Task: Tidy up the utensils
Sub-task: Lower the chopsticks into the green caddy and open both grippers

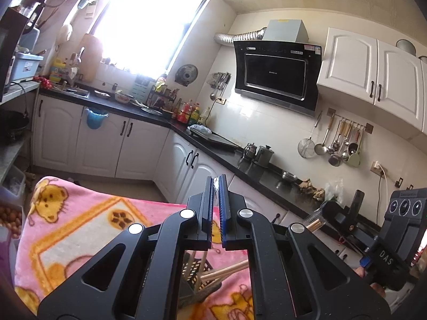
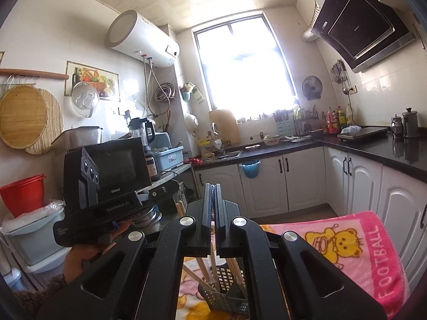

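Above the pink blanket point(image 2: 347, 242): left gripper point(image 1: 216, 184) and right gripper point(image 2: 213, 190) both closed, nothing between jaws; black utensil basket point(image 2: 226, 290) with wooden chopsticks point(image 2: 205, 269) sits on the blanket below them

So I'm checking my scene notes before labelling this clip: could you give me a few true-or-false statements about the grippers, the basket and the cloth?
1. The left gripper has its jaws shut with nothing between them. True.
2. The right gripper grips a chopstick. False: it is shut and holds nothing.
3. The chopsticks stand in a dark slotted basket. True.
4. The basket sits on the black countertop. False: it is on the pink cartoon blanket.
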